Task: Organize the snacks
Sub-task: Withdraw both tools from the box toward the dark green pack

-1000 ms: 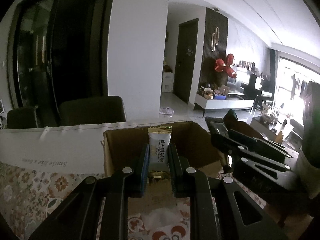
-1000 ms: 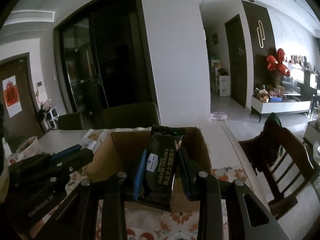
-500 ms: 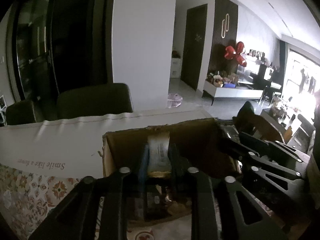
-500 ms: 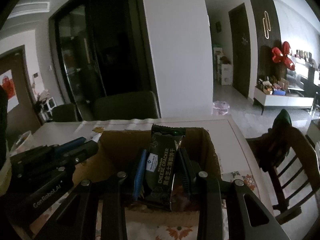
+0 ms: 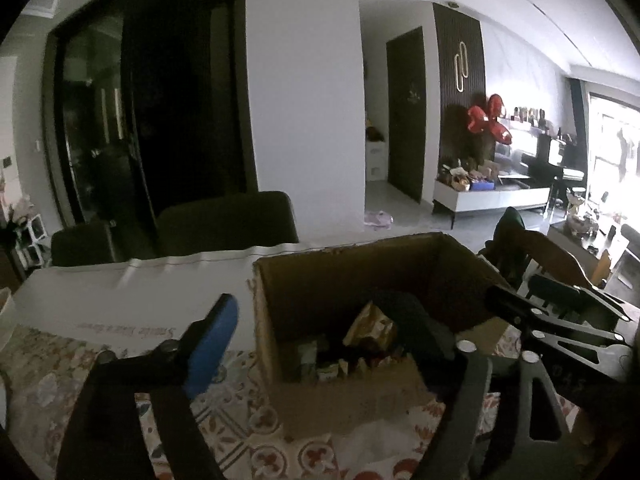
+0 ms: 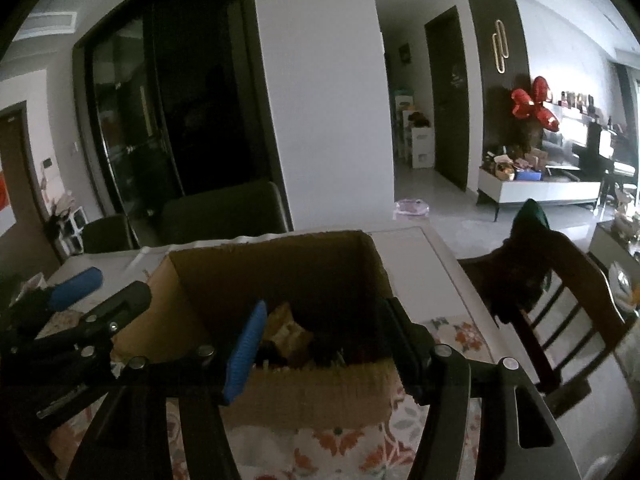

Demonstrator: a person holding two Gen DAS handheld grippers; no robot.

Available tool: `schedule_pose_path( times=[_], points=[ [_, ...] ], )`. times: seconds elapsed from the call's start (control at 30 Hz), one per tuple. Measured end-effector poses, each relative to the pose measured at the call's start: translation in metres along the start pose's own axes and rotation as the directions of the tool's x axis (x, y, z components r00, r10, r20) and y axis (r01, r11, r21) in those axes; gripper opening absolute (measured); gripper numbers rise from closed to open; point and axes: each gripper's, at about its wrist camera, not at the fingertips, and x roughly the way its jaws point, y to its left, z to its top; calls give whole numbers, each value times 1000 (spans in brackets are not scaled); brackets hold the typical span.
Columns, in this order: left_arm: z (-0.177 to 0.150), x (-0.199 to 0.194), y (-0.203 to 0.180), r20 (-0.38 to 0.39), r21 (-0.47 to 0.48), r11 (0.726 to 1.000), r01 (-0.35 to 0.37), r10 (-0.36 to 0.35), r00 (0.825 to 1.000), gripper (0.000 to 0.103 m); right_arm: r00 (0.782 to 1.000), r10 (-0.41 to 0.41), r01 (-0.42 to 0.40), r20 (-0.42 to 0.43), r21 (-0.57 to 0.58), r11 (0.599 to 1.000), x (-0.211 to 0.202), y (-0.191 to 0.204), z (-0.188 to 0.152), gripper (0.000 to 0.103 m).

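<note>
Box: an open brown cardboard box [image 5: 360,396] of corrugated board stands on the table, flaps up, straight ahead of both grippers.
Contents: crinkled foil snack packets [image 5: 370,326] lie heaped on the box floor, one gold and tilted; the others are too dark to tell apart.
Left gripper [image 5: 316,328]: its jaws have just been opening and stand wide, nothing between them; one ribbed blue pad sits outside the box's left wall, the other over the box interior.
Right gripper [image 6: 320,332]: its jaws have just been opening, empty, both fingers over the near wall.
Table: patterned floral cloth [image 5: 48,368], with a white sheet beyond.
Chair: dark slatted wooden chair [image 6: 560,280] stands right of the table.
</note>
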Motion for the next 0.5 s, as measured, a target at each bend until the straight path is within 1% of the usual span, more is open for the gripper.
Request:
schedule_pose_path(
  times=[0.13, 0.3, 0.5],
  points=[
    [-18, -17, -4, -21, 18, 1000, 10, -10, 1000, 89, 1000, -23, 23, -4, 14, 1000, -20, -1, -20, 61],
    [-37, -27, -11, -48, 40, 999, -7, 9, 999, 95, 998, -32, 33, -49, 29, 999, -30, -5, -44, 61],
    [-64, -25, -17, -139, 43, 999, -3, 9, 990, 96, 991, -56, 62, -121, 47, 997, -32, -11, -74, 61]
  ],
)
